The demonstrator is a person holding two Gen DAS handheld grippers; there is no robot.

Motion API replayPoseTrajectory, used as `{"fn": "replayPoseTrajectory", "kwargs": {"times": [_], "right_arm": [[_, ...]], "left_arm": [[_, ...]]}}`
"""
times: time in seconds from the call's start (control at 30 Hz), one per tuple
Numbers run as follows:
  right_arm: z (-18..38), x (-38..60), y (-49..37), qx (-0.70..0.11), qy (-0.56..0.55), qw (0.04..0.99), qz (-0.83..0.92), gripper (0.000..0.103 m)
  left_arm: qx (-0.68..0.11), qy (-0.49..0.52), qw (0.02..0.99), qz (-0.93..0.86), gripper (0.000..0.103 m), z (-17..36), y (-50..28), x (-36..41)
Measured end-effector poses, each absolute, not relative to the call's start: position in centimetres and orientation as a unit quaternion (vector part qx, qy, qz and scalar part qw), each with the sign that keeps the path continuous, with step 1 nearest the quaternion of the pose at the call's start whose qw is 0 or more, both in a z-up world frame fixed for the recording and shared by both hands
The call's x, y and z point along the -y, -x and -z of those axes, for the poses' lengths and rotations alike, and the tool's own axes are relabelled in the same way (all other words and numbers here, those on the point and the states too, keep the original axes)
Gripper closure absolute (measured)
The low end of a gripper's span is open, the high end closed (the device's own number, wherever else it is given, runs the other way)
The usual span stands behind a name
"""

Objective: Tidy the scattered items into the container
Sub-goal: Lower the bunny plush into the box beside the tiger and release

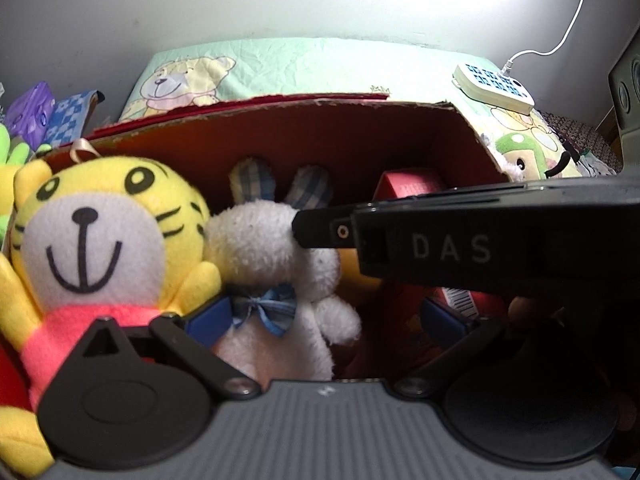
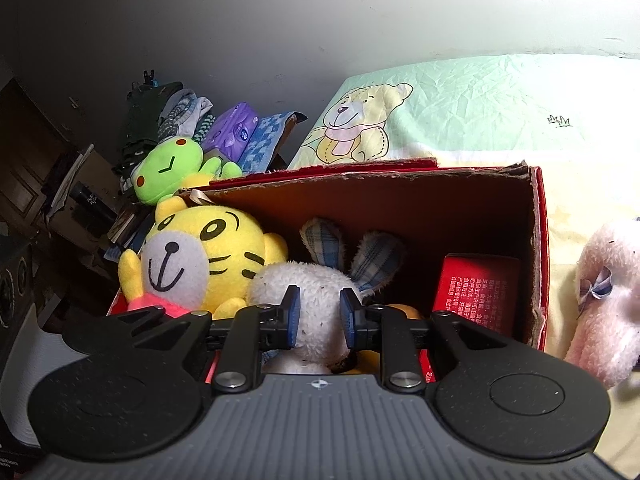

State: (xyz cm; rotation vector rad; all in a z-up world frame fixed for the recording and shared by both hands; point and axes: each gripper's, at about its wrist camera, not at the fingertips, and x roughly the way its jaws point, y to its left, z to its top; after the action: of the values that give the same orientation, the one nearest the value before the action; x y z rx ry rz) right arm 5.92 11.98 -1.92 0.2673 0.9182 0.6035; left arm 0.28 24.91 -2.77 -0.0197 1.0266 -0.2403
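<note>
At the far left, outside the cardboard box (image 2: pixel 472 196), a green frog plush (image 2: pixel 166 170) leans among a purple pack and folded cloth. Inside the box, in its left end, sits a yellow tiger plush (image 2: pixel 200 264) with a pink collar, upright and facing out. Just beside it on the right, touching its arm, is a white rabbit plush (image 1: pixel 276 280) with checked blue ears and a blue bow. The left tongs (image 1: pixel 332 316) stand wide apart, their blue pads on either side of the rabbit's body and not pressing on it. The right tongs (image 2: pixel 319 312) are drawn close together on the rabbit's head, the blue pads (image 2: pixel 294 314) pinching the white fleece between them; from the left wrist view the same tool reaches in from the right, its black tip against the rabbit's head. Further right in the box, a red carton (image 2: pixel 478 292) printed with white text stands against the right wall. Beyond that wall, on the bed (image 2: pixel 500 92) with its bear-print sheet, a pink plush (image 2: pixel 608 296) lies outside the box.
</note>
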Motion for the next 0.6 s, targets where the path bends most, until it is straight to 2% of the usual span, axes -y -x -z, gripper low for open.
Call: {"fn": "replayPoseTrajectory", "kwargs": {"times": [0.6], "right_arm": [[1.81, -12.22, -5.73, -0.431, -0.116, 0.851, -0.277, 0.079]], "left_arm": [[-0.498, -0.002, 0.86, 0.112, 0.002, 2.9, -0.34, -24.48]]}}
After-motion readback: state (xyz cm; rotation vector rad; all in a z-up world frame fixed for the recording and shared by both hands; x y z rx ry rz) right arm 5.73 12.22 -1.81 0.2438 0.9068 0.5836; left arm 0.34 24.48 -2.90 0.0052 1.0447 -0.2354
